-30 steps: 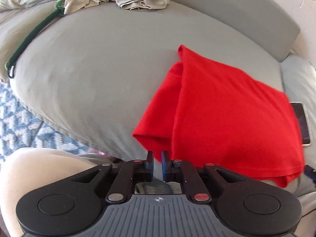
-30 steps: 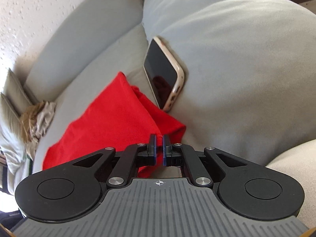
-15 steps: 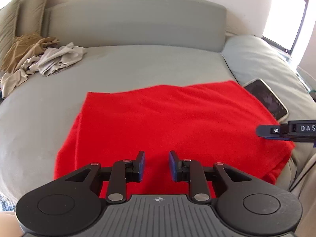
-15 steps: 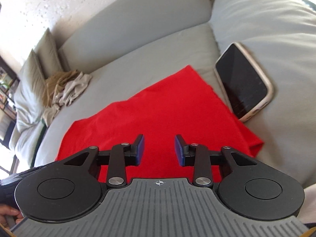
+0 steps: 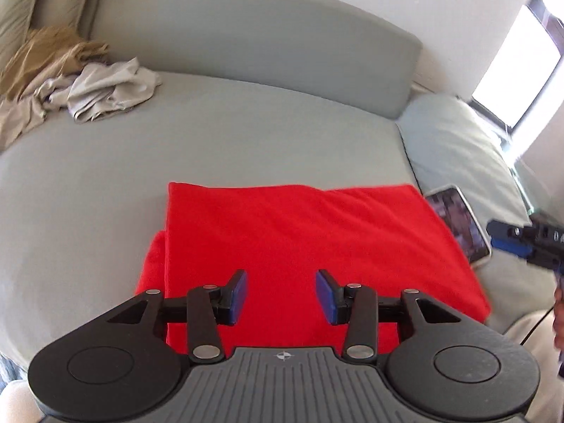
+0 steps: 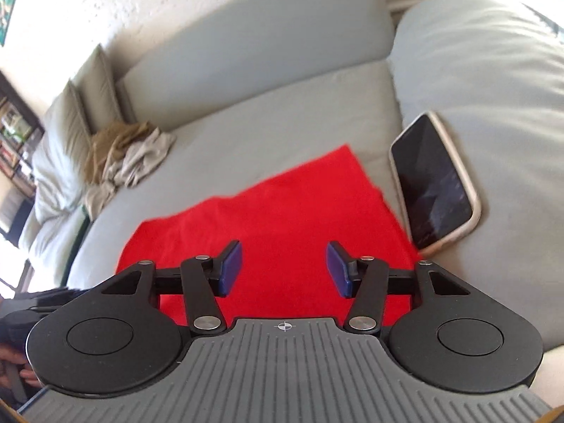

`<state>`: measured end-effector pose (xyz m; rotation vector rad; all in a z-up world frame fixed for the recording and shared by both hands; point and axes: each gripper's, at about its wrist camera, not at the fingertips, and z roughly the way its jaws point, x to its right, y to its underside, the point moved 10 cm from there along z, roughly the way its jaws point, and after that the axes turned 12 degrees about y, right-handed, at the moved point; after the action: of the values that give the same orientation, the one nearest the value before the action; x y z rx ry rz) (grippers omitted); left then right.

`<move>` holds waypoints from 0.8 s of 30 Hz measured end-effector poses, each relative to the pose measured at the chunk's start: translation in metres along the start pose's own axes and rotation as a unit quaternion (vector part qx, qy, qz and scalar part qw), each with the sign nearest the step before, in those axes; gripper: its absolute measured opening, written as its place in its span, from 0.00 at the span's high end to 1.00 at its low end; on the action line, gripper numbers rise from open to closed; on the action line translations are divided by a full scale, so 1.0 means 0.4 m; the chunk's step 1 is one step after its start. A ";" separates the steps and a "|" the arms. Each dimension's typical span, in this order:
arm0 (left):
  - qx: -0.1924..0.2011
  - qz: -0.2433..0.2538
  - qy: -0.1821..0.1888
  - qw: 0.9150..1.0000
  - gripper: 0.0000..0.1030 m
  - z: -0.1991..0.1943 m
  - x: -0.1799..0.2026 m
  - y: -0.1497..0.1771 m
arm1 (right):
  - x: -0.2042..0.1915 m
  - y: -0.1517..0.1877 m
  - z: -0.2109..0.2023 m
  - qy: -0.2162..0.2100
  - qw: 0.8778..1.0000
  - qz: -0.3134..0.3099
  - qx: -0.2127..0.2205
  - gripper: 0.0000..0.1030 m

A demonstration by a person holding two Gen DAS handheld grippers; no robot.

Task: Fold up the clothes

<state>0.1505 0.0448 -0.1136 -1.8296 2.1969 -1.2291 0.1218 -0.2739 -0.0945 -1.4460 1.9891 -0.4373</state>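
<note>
A folded red garment (image 5: 299,239) lies flat on the grey sofa seat (image 5: 211,141), seen again in the right wrist view (image 6: 282,211). My left gripper (image 5: 281,296) hovers above the garment's near edge, jaws opening, nothing between them. My right gripper (image 6: 283,269) hangs over the garment's near right part, jaws also opening and empty. One tip of the right gripper (image 5: 521,239) shows at the right edge of the left wrist view.
A phone (image 6: 433,183) lies screen up beside the garment's right edge, against a grey cushion (image 6: 493,70). A heap of beige and tan clothes (image 5: 81,84) sits at the seat's far left. The backrest (image 5: 246,35) runs behind.
Both grippers were shut at the red garment's edges, have let go and risen with widening jaws. The garment now lies flat and squared.
</note>
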 end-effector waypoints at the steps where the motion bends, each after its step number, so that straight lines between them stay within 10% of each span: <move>1: 0.004 -0.029 0.003 1.000 0.58 0.008 -0.020 -0.024 | 0.011 -0.025 0.006 0.007 1.000 0.020 0.009 0.47; 13: 0.042 -0.069 -0.086 0.993 0.49 0.117 -0.231 -0.160 | 0.071 -0.173 0.235 0.021 0.992 0.125 0.004 0.34; 19: 0.077 -0.145 -0.010 0.986 0.52 0.178 -0.311 -0.176 | 0.070 -0.207 0.387 0.032 0.996 0.075 -0.018 0.39; 24: 0.073 -0.153 -0.015 0.985 0.56 0.199 -0.311 -0.187 | 0.072 -0.203 0.461 0.013 0.996 0.077 -0.040 0.47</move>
<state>0.2886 0.1069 -0.1805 -2.1623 1.8021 -1.3569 0.2967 -0.3106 -0.1918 -1.3285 2.1423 -0.3124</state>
